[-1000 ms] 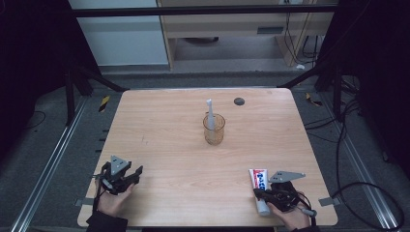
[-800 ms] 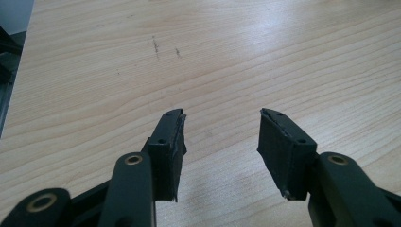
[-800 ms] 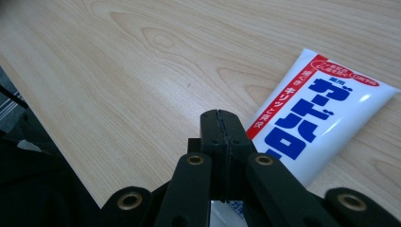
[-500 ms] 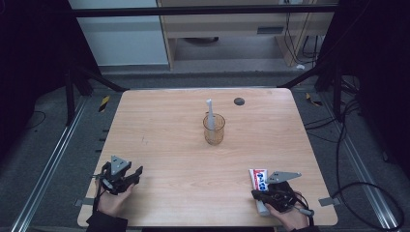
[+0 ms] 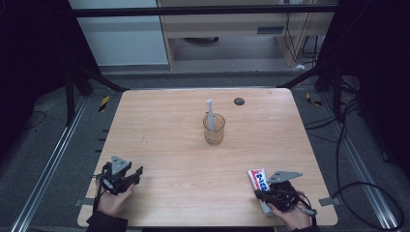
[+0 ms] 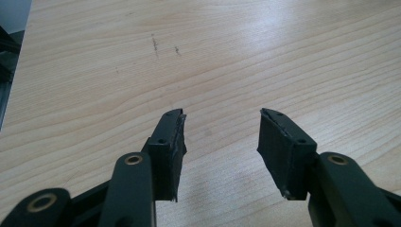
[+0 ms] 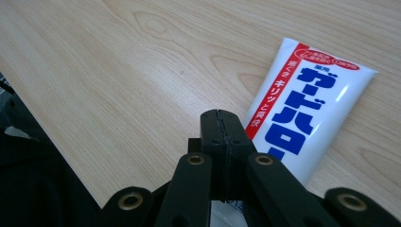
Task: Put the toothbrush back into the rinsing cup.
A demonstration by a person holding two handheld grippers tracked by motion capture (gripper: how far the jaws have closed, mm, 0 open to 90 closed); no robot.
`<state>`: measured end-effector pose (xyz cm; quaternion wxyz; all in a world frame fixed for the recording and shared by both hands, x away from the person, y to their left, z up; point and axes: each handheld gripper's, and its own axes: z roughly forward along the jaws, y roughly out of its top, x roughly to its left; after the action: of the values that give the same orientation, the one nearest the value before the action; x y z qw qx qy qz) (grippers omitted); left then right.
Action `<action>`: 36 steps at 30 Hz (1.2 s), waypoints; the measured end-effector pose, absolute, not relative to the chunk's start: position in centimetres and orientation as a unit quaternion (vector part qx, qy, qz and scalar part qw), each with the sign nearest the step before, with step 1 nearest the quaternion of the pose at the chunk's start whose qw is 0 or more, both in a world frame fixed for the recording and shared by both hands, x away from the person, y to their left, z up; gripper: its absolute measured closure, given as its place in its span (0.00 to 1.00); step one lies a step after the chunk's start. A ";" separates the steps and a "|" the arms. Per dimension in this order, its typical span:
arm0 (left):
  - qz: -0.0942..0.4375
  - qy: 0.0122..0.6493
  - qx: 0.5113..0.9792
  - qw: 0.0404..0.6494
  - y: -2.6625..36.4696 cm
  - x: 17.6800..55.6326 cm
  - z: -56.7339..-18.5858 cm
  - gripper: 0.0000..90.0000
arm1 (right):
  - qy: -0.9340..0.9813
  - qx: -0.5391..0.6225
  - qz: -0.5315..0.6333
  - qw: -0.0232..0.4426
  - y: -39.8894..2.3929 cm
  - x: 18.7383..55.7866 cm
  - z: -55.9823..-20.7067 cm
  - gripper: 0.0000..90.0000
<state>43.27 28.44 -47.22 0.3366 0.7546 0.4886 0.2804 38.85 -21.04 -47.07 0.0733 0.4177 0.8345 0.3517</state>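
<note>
The left gripper (image 5: 137, 172) is held low over the near left corner of the surface (image 5: 164, 135), its fingers (image 6: 171, 142) spread apart and released, with bare wood seen between them in the left gripper view and nothing grasped. A few faint dark marks are seen on the wood ahead of these fingers.

The right gripper (image 5: 257, 194) is held at the near right corner of the surface, its fingers (image 7: 212, 137) clenched fully together, pad against pad, with nothing caught between them. The toothpaste tube (image 7: 307, 109), white with blue and red lettering, is laid flat on the surface just beside these closed fingers, on their right in the right gripper view, and its crimped end is pointed away beyond their tips. Whether the tube is touched by the fingers cannot be told; it is not gripped by them. In the high view the tube (image 5: 258, 180) is seen partly under the gripper's body.

Well ahead of both pairs of fingers, near the middle of the surface, a clear cup (image 5: 213, 129) is stood upright with a white toothbrush (image 5: 210, 110) propped inside it. A small dark round object (image 5: 239, 101) is seen beyond the cup, near the far edge
</note>
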 end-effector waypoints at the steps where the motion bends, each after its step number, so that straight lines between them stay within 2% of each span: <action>1: 0.281 0.489 0.755 0.336 28.4 43.3 -47.2 0.56 | 0.835 0.419 0.349 0.075 -21.1 38.8 -47.0 1.00; 21: 0.281 0.487 0.756 0.336 28.4 43.3 -47.2 0.56 | 0.830 0.429 0.342 0.100 -21.7 39.2 -46.9 0.98; 23: 0.281 0.486 0.756 0.335 28.4 43.3 -47.2 0.56 | 0.824 0.428 0.354 0.109 -21.9 39.3 -46.5 0.93; 31: 0.282 0.485 0.757 0.335 28.3 43.4 -47.2 0.56 | 0.817 0.450 0.330 0.147 -22.1 40.1 -45.6 0.61; 36: 0.281 0.485 0.757 0.335 28.3 43.4 -47.3 0.56 | 0.827 0.448 0.305 0.150 -21.4 40.9 -45.5 0.45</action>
<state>43.39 28.27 -47.27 0.3350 0.7574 0.4848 0.2814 40.94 -21.44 -45.49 0.1497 0.4482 0.8267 0.3054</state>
